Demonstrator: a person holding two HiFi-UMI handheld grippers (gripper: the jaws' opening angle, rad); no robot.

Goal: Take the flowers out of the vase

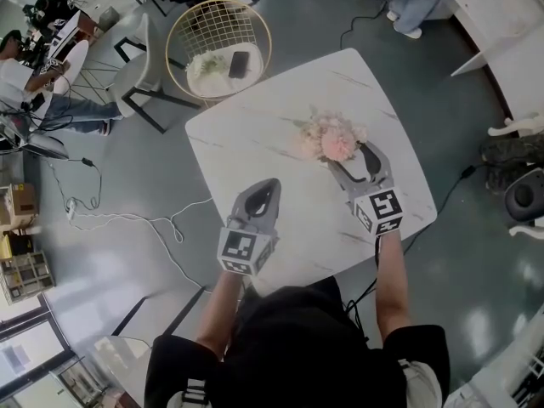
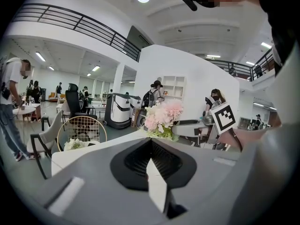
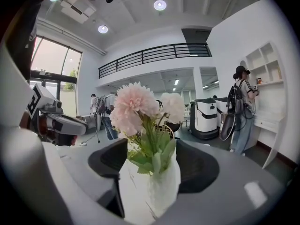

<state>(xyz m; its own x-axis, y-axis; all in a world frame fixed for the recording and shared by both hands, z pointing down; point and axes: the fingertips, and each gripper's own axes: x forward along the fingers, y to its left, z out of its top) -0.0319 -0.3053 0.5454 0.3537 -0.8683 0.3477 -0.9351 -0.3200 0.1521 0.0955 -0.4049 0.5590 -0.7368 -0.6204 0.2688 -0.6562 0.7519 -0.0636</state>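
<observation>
– Right gripper (image 1: 351, 158): what is it doing?

– I have its jaws spread wide, one on each side of the vase (image 3: 157, 191), without pinching it. In the right gripper view the pads stand clear of the white wall. The flowers (image 3: 140, 107), pink and white heads on green stems, stand upright in that vase, so none are out yet.

– Where does the vase sit?

– On the bench (image 1: 255, 134), a little toward 1 o'clock of its middle in the head view. My right gripper comes at it from 5 o'clock, low on the body, not up at the stems.

– Why so low?

– My guess is that this gripper is meant to steady the vase, so it neither lifts nor tips when the stems are pulled. With the jaws apart it steadies nothing.

– And the other one?

– My left gripper (image 1: 265, 187) has its jaws pressed together with nothing between them. It is at 8 o'clock of the flowers, well apart from them. I cannot tell whether it rests on the bench. I judge it is the one to take the stems, and for that it would have to open and come in above the vase mouth.

– Anything beyond the bench?

– A gold wire basket (image 1: 217, 19) on the floor at 10 o'clock, with what look like white blooms inside.
</observation>
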